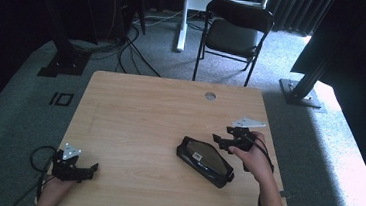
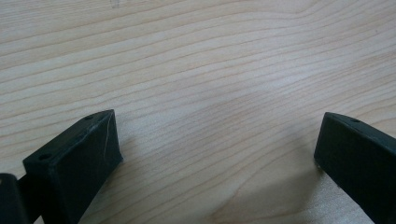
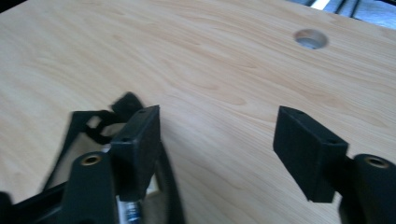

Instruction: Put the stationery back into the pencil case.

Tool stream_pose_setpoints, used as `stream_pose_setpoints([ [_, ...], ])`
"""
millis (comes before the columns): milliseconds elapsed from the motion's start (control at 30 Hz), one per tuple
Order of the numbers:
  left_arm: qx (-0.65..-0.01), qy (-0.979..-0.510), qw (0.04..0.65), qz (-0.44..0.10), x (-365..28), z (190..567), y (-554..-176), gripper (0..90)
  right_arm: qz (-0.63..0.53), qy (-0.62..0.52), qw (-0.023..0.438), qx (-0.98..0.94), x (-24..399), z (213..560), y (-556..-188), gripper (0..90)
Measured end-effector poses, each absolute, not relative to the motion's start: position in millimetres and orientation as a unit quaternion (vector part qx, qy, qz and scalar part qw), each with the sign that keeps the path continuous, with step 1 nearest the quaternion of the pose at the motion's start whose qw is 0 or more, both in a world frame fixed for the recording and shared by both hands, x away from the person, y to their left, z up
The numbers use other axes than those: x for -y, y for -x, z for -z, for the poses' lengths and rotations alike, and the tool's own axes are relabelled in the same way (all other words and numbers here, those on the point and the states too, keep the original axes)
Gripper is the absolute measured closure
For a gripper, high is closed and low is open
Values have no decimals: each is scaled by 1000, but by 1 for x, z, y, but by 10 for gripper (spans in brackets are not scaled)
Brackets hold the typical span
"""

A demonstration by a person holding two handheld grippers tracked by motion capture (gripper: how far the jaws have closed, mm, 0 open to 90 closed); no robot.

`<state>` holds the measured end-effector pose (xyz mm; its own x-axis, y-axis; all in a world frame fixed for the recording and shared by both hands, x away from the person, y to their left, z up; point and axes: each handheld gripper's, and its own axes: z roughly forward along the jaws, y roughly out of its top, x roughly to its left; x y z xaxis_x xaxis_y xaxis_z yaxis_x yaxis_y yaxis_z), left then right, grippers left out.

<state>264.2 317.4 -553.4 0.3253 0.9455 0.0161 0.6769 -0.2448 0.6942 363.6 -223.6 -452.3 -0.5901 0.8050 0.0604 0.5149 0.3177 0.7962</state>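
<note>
A black zip pouch (image 1: 205,160) with a clear window lies flat on the wooden table (image 1: 140,109), right of the middle. My right gripper (image 1: 224,140) hovers just past the pouch's far right end, held in a hand, open, with bare wood between its jaws. In the right gripper view the pouch (image 3: 77,135) shows blurred behind the left jaw, outside the right gripper (image 3: 217,128). My left gripper (image 1: 89,168) rests near the table's front left corner. It is open, and in the left gripper view bare tabletop lies in the left gripper's (image 2: 219,135) gap.
A round cable hole (image 1: 210,96) sits near the table's far edge, and the same cable hole (image 3: 310,38) appears in the right gripper view. A black folding chair (image 1: 235,32) stands beyond the table. Dark frame posts and loose cables stand on the carpet at both sides.
</note>
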Motion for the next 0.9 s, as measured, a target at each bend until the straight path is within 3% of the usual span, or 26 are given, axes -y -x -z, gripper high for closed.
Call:
stream_pose_setpoints([
  [300,-536,-757,300,-223,-317,553,-264,6,-398,-464,197,-766,254,472,-366,242],
  [900,-536,-757,300,-224,-317,553,-264,5,-377,-522,203,-738,286,507,-348,208],
])
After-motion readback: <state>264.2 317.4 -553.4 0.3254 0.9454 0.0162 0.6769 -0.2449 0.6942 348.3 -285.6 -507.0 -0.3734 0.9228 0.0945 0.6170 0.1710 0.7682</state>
